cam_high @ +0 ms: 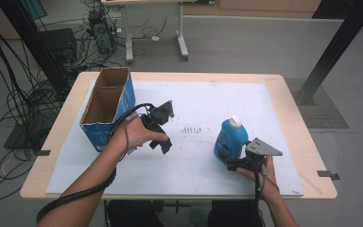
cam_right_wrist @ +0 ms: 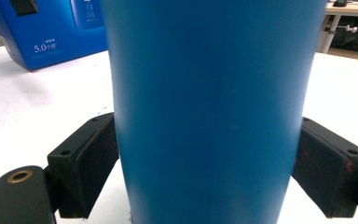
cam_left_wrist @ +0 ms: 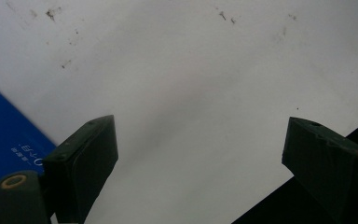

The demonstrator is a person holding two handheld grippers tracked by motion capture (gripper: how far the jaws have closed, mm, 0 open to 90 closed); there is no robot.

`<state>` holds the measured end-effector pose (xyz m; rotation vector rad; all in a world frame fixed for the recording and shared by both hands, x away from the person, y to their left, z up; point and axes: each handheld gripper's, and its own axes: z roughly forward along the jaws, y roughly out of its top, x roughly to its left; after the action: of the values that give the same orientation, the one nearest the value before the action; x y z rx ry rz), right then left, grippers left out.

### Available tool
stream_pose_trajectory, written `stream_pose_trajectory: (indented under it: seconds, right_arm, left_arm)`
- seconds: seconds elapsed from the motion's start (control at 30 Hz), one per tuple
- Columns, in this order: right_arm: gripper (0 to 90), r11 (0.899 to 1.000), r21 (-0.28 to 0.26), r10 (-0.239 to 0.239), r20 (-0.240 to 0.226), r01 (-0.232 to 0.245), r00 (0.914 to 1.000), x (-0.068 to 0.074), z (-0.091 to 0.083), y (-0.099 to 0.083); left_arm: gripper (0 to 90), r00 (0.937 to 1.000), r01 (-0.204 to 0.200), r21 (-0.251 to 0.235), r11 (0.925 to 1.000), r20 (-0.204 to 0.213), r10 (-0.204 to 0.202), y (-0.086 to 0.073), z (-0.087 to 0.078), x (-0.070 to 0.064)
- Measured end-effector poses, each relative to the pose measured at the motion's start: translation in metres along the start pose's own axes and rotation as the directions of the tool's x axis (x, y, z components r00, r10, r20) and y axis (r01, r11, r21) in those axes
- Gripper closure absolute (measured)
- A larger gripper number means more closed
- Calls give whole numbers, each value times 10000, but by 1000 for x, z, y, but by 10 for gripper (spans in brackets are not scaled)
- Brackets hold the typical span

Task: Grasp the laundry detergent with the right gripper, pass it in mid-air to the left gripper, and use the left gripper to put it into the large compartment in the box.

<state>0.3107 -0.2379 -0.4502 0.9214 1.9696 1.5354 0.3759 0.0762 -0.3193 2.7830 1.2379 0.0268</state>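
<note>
1. We have the right gripper [cam_high: 232,160] set around the lower body of the blue bottle [cam_high: 230,138]. In the right gripper view its jaws sit against both sides of the bottle [cam_right_wrist: 214,112], so we read it as clamped on the bottle, or at the point of closing.

2. We judge the step in hand to be the grasp of the bottle. The bottle appears to rest upright on the white mat [cam_high: 246,101], right of centre and near the front edge.

3. The left gripper [cam_high: 163,146] hangs above the mat just beside the cardboard box [cam_high: 108,108]. Its jaws stand wide apart and hold nothing; between them the left gripper view shows bare mat [cam_left_wrist: 191,93], with a corner of the blue box [cam_left_wrist: 9,140] at the left.

4. The next move calls for a firm hold low on the body, then a straight lift that keeps the bottle upright. If the open-topped box is the target, the carry must clear its near wall.

5. The bottle has a smooth blue plastic body, a white cap [cam_high: 236,121] and a label on its side. We judge the wall to be slippery.
</note>
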Motion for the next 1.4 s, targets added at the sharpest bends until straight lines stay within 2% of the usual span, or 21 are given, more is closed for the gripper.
stream_pose_trajectory:
  seconds: [0.6, 0.77, 1.4]
  right_arm:
    - [128, 9999, -137, 103, -62, -104, 9999, 1, 2, -1]
    - [128, 9998, -156, 86, -16, -86, 10000, 2, 3, 0]
    - [150, 9997, -233, 66, 143, -62, 9999, 2, 3, 1]
  left_arm:
    - [108, 10000, 3, -33, 10000, 30, -3, 0, -1, -2]
    - [108, 9999, 23, -62, 10000, 170, -22, -1, -1, 0]
    - [109, 9998, 15, -42, 10000, 174, -14, 0, -1, -2]
